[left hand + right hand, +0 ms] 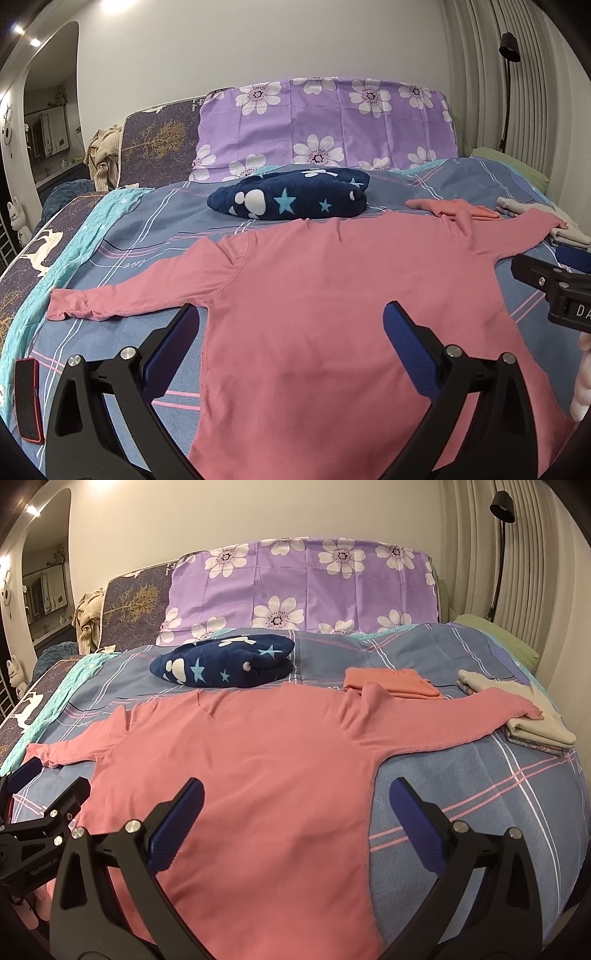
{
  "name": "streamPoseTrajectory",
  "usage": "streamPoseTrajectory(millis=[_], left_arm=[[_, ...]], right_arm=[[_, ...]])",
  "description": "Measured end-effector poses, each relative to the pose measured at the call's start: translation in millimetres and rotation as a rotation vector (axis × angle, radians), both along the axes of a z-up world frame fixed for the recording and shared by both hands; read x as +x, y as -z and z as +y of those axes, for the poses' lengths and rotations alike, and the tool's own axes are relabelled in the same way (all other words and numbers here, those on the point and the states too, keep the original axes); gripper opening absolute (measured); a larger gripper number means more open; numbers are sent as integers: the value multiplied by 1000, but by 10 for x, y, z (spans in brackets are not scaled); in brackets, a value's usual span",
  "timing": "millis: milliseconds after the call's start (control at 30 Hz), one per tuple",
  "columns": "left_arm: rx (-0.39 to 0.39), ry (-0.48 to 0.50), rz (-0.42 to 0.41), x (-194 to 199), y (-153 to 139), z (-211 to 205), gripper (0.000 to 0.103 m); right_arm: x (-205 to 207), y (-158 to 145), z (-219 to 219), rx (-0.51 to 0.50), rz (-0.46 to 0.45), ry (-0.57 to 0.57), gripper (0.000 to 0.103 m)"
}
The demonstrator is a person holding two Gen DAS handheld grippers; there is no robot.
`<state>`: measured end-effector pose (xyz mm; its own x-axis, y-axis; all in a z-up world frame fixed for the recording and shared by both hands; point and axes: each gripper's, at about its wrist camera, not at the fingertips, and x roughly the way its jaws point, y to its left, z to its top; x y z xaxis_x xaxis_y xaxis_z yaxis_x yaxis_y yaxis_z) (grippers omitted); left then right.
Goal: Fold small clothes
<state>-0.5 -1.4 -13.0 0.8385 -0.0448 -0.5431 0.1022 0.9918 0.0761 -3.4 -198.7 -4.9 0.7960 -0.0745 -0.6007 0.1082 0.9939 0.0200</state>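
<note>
A pink long-sleeved shirt [314, 295] lies spread flat on the bed, both sleeves stretched out; it also shows in the right wrist view [240, 775]. My left gripper [291, 317] is open and empty, hovering over the shirt's left side near the armpit. My right gripper [297, 794] is open and empty over the shirt's right side edge. Each gripper shows at the edge of the other's view: the right one [546, 273] and the left one [48, 782].
A folded navy star blanket [291, 199] lies beyond the shirt's collar. A folded orange garment [391, 683] and a folded beige pile [532, 716] lie at the far right, under the right sleeve's end. A phone [27, 398] lies at the left. A purple flowered pillow [325, 122] stands behind.
</note>
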Motion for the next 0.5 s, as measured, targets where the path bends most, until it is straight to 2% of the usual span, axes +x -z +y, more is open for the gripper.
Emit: streamPoseTrajectory(millis=[500], left_arm=[[4, 2, -4, -6, 9, -13, 100]], right_arm=[[-4, 46, 9, 5, 12, -7, 101]])
